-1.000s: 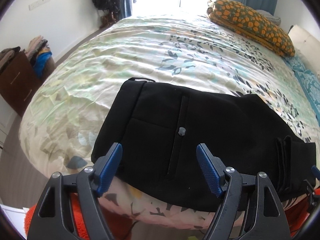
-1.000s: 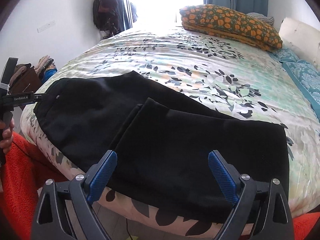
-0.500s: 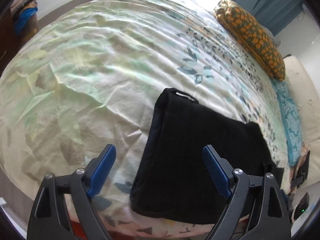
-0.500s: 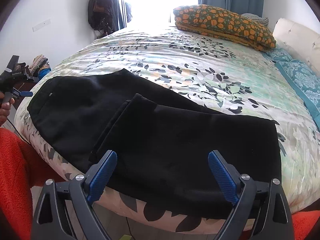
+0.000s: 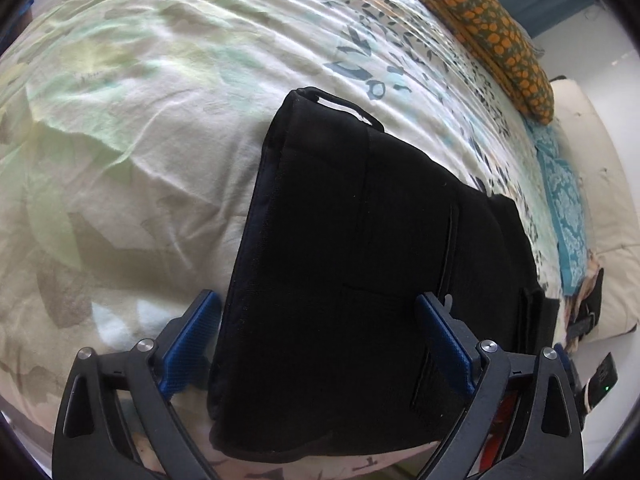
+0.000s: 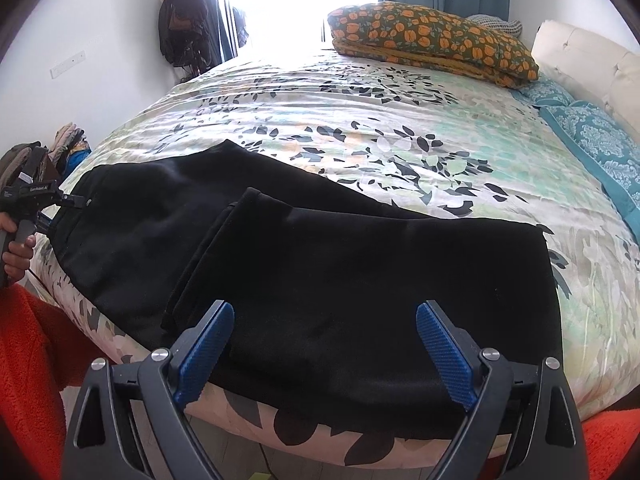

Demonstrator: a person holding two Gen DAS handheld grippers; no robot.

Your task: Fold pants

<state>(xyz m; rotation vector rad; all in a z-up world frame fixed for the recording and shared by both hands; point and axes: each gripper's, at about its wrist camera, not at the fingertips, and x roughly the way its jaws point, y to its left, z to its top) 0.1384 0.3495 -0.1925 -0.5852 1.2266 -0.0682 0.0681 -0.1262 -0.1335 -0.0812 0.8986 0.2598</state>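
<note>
Black pants (image 6: 320, 264) lie near the front edge of the flower-print bed (image 6: 360, 120), with the leg end folded over on the right. Seen from the left wrist, the waistband end (image 5: 360, 240) with its hanging loop fills the middle. My left gripper (image 5: 318, 344) points steeply down at this end, its jaws opening. The waistband's near corner lies between the blue pads (image 5: 192, 344), which do not press on it. A hand holds this left gripper (image 6: 36, 200) at the pants' left end. My right gripper (image 6: 324, 352) is open above the folded legs, holding nothing.
An orange-patterned folded quilt (image 6: 432, 40) and a teal pillow (image 6: 592, 136) lie at the head of the bed, by a white headboard (image 6: 580, 52). Bags hang on the wall (image 6: 180, 28). Clothes are piled at the left (image 6: 68, 140). A red fleece garment (image 6: 28, 360) is beside the bed.
The left gripper has tipped downward and come closer over the pants' waistband end, and its jaws have spread wider. The right gripper has stayed where it was, still open.
</note>
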